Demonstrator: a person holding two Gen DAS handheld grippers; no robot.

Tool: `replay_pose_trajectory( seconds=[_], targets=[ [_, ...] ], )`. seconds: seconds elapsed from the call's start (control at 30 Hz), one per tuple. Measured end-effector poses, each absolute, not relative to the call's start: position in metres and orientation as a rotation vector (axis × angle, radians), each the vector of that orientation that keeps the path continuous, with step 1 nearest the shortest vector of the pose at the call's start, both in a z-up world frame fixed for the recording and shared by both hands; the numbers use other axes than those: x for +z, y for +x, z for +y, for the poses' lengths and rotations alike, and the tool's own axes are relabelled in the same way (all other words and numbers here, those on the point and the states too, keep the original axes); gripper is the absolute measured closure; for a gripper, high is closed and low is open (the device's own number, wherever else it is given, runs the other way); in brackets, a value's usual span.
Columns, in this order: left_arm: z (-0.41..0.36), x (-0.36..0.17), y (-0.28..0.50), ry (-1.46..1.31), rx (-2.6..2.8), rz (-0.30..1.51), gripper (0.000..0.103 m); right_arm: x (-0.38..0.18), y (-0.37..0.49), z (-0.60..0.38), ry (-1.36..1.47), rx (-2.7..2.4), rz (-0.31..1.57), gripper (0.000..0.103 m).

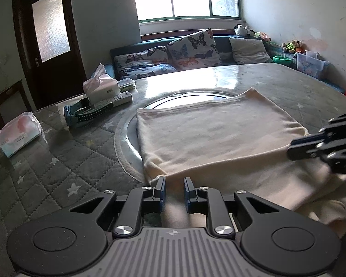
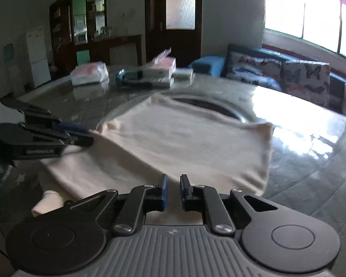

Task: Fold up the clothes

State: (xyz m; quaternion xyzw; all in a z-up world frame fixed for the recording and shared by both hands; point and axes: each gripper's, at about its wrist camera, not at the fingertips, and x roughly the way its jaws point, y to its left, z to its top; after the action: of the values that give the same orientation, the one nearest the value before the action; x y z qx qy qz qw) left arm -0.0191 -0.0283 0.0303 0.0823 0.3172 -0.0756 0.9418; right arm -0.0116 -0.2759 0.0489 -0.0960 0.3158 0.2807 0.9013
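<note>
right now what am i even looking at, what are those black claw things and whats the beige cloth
Each black claw is a hand-held gripper with a camera behind its two fingers, so you get two views. One view looks along the left gripper, the other along the right gripper. Each pinches a near edge of a cream garment, partly folded on a round table. At the table's far side lie tissue packs and a remote.

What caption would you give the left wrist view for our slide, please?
Left gripper and right gripper hold the near edge of a cream garment on the round table.
</note>
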Motion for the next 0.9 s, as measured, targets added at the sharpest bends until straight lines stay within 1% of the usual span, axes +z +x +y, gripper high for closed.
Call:
replay_pose_trajectory(
  seconds=[0.33, 0.37, 0.4, 0.43, 0.47, 0.73, 0.77, 0.83, 0.9],
  targets=[
    [-0.035, 0.029, -0.064, 0.255, -0.250, 0.637, 0.083, 0.047, -0.051, -0.283, -0.286, 0.624, 0.675, 0.091],
    [-0.034, 0.029, -0.069, 0.266, -0.255, 0.632, 0.077, 0.047, -0.053, -0.288, -0.281, 0.615, 0.676, 0.091],
    [-0.034, 0.030, -0.075, 0.276, -0.261, 0.626, 0.068, 0.047, -0.056, -0.292, -0.274, 0.604, 0.677, 0.091],
    [-0.033, 0.030, -0.080, 0.287, -0.266, 0.620, 0.066, 0.047, -0.057, -0.295, -0.263, 0.597, 0.679, 0.090],
    [-0.032, 0.031, -0.086, 0.298, -0.271, 0.614, 0.064, 0.047, -0.058, -0.300, -0.242, 0.594, 0.683, 0.090],
    [-0.040, 0.021, -0.122, 0.479, -0.329, 0.568, 0.064, 0.054, -0.061, -0.304, -0.208, 0.595, 0.669, 0.089],
    [-0.043, 0.018, -0.125, 0.499, -0.336, 0.562, 0.064, 0.055, -0.062, -0.304, -0.211, 0.596, 0.667, 0.087],
    [-0.050, 0.013, -0.128, 0.544, -0.360, 0.545, 0.064, 0.057, -0.065, -0.304, -0.222, 0.597, 0.661, 0.070],
    [-0.057, 0.007, -0.129, 0.588, -0.369, 0.522, 0.064, 0.060, -0.070, -0.304, -0.237, 0.596, 0.650, 0.069]
  ],
)
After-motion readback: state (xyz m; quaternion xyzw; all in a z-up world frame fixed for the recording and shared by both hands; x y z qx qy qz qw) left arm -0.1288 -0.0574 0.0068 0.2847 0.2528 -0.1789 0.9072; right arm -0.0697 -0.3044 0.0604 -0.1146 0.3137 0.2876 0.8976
